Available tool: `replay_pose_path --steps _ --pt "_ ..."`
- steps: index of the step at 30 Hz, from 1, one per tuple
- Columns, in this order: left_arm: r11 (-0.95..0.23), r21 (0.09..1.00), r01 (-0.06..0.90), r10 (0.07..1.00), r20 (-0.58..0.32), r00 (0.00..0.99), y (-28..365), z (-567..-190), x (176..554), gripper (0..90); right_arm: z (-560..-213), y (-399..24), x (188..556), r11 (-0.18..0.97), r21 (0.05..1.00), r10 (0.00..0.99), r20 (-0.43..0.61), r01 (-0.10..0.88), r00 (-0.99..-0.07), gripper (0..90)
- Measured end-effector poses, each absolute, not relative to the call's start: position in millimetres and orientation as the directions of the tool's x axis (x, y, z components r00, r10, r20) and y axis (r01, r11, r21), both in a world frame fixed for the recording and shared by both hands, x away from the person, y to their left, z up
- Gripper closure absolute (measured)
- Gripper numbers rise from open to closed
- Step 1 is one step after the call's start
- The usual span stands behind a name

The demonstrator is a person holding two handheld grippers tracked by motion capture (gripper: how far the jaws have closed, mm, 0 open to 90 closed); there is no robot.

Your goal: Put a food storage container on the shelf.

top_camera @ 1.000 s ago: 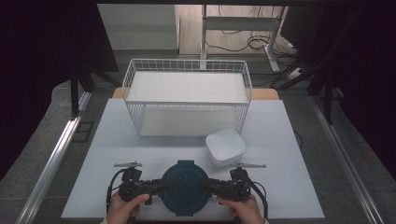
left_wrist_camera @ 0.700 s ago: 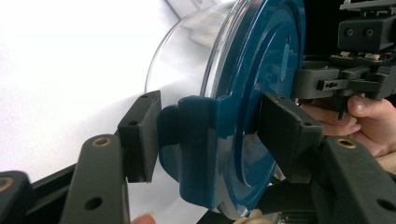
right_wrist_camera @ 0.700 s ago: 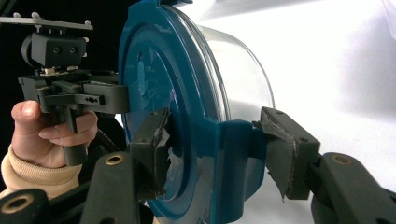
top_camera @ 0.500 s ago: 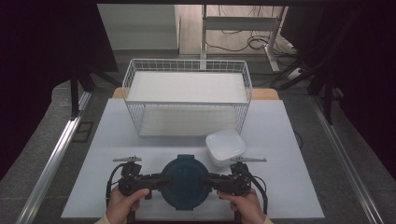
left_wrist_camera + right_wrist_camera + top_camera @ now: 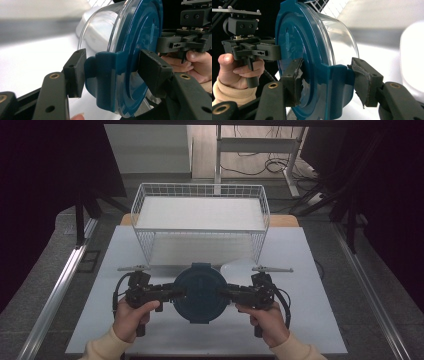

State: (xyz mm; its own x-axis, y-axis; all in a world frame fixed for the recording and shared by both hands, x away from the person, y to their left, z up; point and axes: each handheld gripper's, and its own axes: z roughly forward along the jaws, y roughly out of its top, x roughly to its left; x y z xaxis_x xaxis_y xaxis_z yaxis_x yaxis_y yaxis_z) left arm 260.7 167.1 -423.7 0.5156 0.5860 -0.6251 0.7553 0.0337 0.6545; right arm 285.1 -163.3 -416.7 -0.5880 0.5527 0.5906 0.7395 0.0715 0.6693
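In the lower middle of the high view a round clear container with a dark blue lid (image 5: 200, 292) is held between two grippers, one at each side, above the white table (image 5: 310, 320). The left gripper (image 5: 172, 293) comes in from the lower left, gripped by the person's left hand (image 5: 131, 317), and its jaws are closed on the lid's clip at the left edge. The left gripper view shows this close up: one black pad (image 5: 75, 72) presses the clip from the bowl side and the other sits against the top face of the lid, jaws about half open around the clip. The right gripper (image 5: 227, 294), in the right hand (image 5: 267, 320), holds the opposite clip in the same way; in the right gripper view one pad (image 5: 293, 81) lies on the lid's top face and the other bears on the clip from the bowl side. A white bowl (image 5: 239, 269) stands on the table just behind the container, partly hidden by it. Further back, in the upper middle of the frame, is a white wire basket (image 5: 200, 232).
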Motion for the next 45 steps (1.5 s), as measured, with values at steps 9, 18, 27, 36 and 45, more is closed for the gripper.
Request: replay_pose_path --steps 9,18,27,36,45 --pt "0.063 0.685 0.726 0.573 -0.62 0.536 172.7 -401.1 279.5 41.3 -382.4 -156.4 305.2 0.091 0.717 0.563 0.535 0.691 -0.63 44.6" --pt "0.065 0.711 0.7 0.572 -0.602 0.558 176.7 -377.8 298.1 41.3 -356.6 -152.3 325.4 0.109 0.746 0.559 0.501 0.657 -0.661 44.6" --pt "0.066 0.71 0.701 0.565 -0.606 0.561 179.1 -366.3 316.7 41.6 -341.1 -149.1 344.6 0.115 0.75 0.561 0.492 0.651 -0.666 44.6" --pt "0.03 0.72 0.694 0.562 -0.586 0.584 176.6 -351.6 336.1 41.6 -329.5 -152.2 357.8 0.105 0.755 0.565 0.49 0.647 -0.664 44.6" --pt "0.011 0.73 0.683 0.561 -0.57 0.6 174.0 -332.6 353.1 41.4 -312.8 -154.8 370.9 0.095 0.767 0.569 0.481 0.634 -0.667 44.6"
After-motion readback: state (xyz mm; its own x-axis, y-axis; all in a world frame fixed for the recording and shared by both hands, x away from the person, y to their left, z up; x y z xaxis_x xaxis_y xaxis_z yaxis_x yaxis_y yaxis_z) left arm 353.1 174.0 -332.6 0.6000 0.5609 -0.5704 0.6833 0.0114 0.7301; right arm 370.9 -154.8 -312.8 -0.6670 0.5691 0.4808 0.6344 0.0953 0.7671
